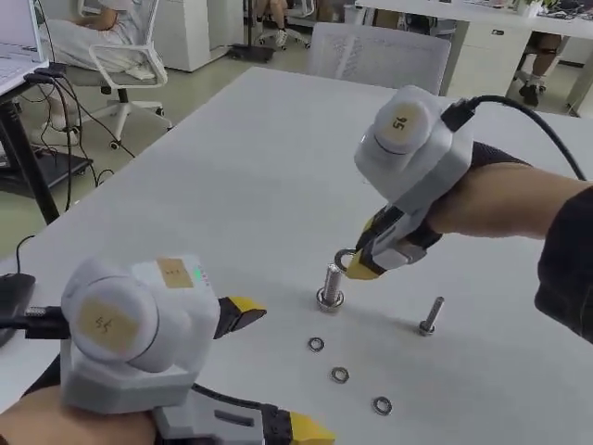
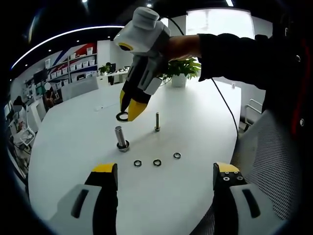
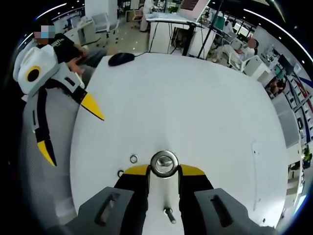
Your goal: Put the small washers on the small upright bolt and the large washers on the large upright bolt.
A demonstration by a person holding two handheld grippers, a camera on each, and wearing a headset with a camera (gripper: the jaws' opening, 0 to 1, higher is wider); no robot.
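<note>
**A:** Step in hand?
**B:** Seating a large silver metal washer (image 3: pixel 164 163), pinched in the right gripper (image 1: pixel 350 264) jaws, just above the thick upright steel bolt (image 1: pixel 331 286), mid white worktop (image 1: pixel 278 167).
**A:** Next?
**B:** Probably centring hole over tip, lowering, releasing. Leaves left gripper (image 2: pixel 165 171) with jaws wide apart at the near edge, by three small silver washers (image 1: pixel 340 375).

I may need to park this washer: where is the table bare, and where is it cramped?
Bare: the wide table stretch beyond the large bolt, toward the far chair, and the strip left of it. Crowded: between the large bolt, small bolt and three loose washers, where the right gripper holds a washer.
</note>
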